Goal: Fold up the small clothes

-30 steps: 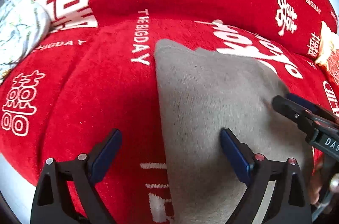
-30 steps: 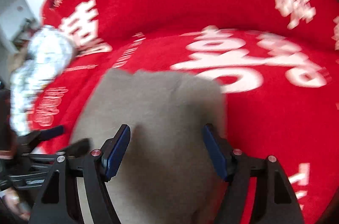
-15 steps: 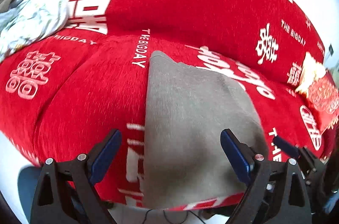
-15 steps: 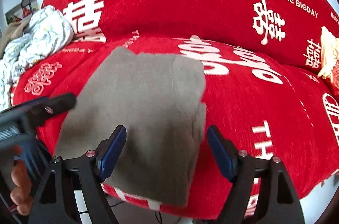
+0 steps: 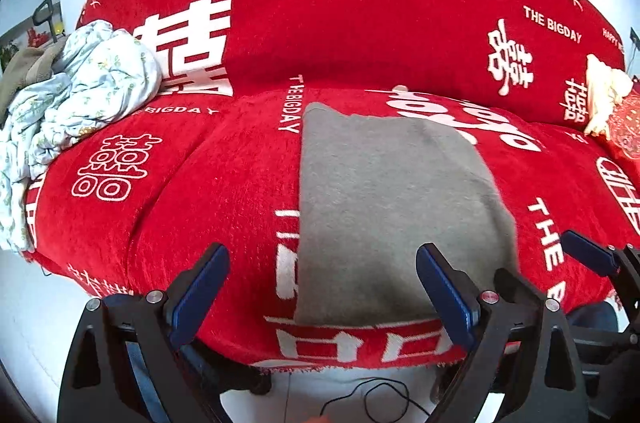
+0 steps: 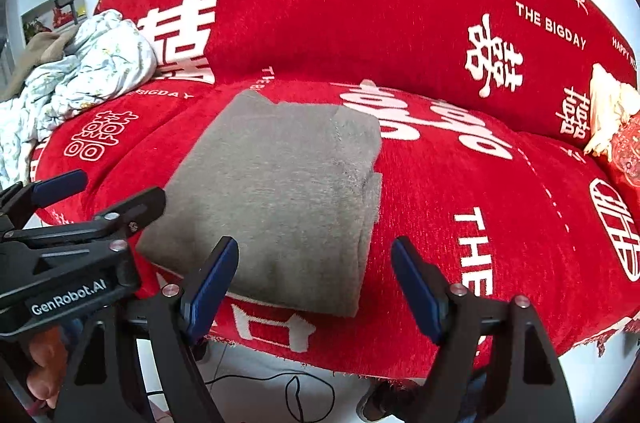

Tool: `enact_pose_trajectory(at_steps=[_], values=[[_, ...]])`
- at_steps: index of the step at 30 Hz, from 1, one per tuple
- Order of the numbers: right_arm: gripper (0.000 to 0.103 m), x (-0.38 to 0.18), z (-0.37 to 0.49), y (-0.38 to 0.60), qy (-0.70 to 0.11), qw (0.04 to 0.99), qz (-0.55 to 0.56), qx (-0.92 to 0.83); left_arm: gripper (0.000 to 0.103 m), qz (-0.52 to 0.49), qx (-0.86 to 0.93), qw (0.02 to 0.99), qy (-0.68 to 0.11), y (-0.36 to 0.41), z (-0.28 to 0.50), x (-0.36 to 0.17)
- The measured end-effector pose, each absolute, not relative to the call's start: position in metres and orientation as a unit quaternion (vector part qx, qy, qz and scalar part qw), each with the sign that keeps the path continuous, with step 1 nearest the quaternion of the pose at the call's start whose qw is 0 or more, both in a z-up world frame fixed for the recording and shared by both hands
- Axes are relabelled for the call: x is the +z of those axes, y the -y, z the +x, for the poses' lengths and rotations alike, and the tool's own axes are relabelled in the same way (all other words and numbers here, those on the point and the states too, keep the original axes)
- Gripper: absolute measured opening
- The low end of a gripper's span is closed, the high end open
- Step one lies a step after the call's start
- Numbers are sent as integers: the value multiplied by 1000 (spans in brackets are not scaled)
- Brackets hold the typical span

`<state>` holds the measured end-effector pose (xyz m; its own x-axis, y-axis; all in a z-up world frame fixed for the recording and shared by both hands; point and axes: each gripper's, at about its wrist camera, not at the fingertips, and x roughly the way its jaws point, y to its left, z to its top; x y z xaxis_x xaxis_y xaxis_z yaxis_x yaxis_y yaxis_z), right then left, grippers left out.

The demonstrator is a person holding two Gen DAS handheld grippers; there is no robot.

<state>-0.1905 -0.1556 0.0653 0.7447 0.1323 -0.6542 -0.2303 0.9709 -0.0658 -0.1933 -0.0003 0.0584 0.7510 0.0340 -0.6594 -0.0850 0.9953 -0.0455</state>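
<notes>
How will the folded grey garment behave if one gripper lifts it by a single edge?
Probably floppy: the grey garment is soft knit lying in loose layers, and a stepped layer edge shows on its right side, so it would likely sag and unfold. It looks light for its size. Pushed, it may bunch rather than slide, since the red sofa cover looks napped.

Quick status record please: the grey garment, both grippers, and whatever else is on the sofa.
garment: grey garment, folded into a rectangle, flat on the seat of the red sofa cover
left gripper: open, empty, off the seat's front edge
right gripper: open, empty, clear of the garment
other cloth: crumpled floral cloth at the left end of the sofa
far right: cream and red items, too small to identify
</notes>
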Motion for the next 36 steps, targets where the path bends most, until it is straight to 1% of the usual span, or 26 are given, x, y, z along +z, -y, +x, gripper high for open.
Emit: enact_pose_trajectory(at_steps=[5, 15, 36], values=[[81, 66, -202, 152, -337, 933, -78, 97, 95, -26, 29, 933, -357, 6, -197, 60], [81, 54, -204, 150, -349, 929, -84, 87, 95, -27, 25, 926, -375, 7, -198, 47], [81, 55, -213, 135, -342, 929, -112, 89, 95, -8, 32, 933, -358, 11, -205, 52]])
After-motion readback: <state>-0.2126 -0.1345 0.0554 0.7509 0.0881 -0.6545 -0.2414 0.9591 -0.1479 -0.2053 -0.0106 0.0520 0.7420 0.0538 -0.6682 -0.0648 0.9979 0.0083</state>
